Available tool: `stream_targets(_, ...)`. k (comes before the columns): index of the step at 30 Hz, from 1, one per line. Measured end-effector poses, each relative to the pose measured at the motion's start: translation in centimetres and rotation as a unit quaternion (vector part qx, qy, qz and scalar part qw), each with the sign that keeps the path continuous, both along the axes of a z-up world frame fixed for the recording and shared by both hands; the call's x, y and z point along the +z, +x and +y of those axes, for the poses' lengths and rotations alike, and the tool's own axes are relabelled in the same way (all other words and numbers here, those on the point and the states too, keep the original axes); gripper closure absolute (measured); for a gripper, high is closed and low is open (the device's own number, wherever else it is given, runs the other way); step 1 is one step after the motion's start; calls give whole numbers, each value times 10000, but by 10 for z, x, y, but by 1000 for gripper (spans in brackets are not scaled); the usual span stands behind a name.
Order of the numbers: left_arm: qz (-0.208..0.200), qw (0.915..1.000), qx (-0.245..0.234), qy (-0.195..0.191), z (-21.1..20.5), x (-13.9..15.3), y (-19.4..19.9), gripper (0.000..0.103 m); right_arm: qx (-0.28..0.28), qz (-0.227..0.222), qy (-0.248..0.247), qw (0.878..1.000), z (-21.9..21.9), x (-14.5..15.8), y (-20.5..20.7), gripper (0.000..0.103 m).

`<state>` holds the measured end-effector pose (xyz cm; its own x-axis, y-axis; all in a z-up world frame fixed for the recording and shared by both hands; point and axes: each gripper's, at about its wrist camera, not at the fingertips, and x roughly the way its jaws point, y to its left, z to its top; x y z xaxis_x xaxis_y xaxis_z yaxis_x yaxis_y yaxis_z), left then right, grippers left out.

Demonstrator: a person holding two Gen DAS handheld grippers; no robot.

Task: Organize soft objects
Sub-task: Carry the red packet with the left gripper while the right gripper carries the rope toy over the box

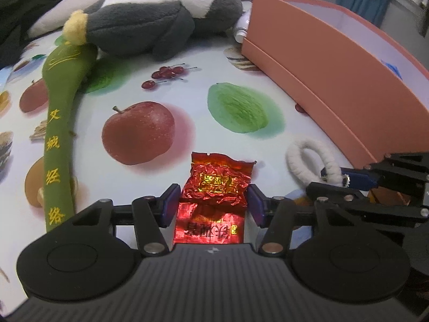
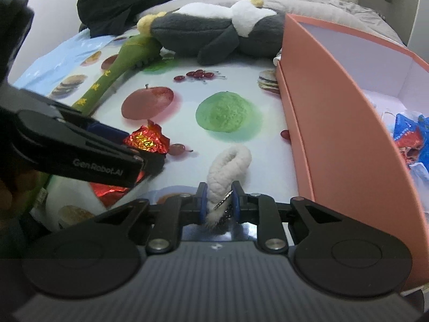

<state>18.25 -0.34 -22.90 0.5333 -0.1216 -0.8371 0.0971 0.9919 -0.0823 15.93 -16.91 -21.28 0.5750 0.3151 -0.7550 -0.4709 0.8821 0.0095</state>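
Currently, line by line:
Left gripper (image 1: 213, 201): your fingers are standing partly open astride the red foil packet (image 1: 217, 185); whether the pads are touching it is hard to tell.
Right gripper (image 2: 219, 198): your fingers are pinching the tail of the white fluffy loop (image 2: 230, 161), which is lying on the fruit-print cloth (image 2: 187, 99) beside the pink box (image 2: 335, 145).
Hidden: your left gripper body is covering the packet's near end.
Right view only: blue and red wrappers (image 2: 410, 136) are sitting inside the box; the left view is showing only its outer wall.
Behind: a grey plush toy (image 1: 150, 24) and a green embroidered stick (image 1: 60, 123) are lying there, cut off in part.
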Motion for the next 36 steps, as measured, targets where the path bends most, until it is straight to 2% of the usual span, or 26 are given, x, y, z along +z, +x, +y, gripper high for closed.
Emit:
stream_targets(7, -108, 9984, 472, -300, 7, 18, -11, 43, -157, 22, 140, 9998, -3, 13, -7, 81)
stream_targets(15, -291, 9949, 824, -504, 9, 55, -27, 43, -240, -117, 370, 9990, -8, 45, -21, 81)
stream_targets(28, -634, 9920, 777, -772, -5, 109, -48, 43, -568, -570, 593, 9950, -31, 108, -42, 81)
stream_targets(36, -679, 9926, 612, -799, -26, 127, -51, 43, -784, -715, 639, 9923, -50, 128, -52, 81)
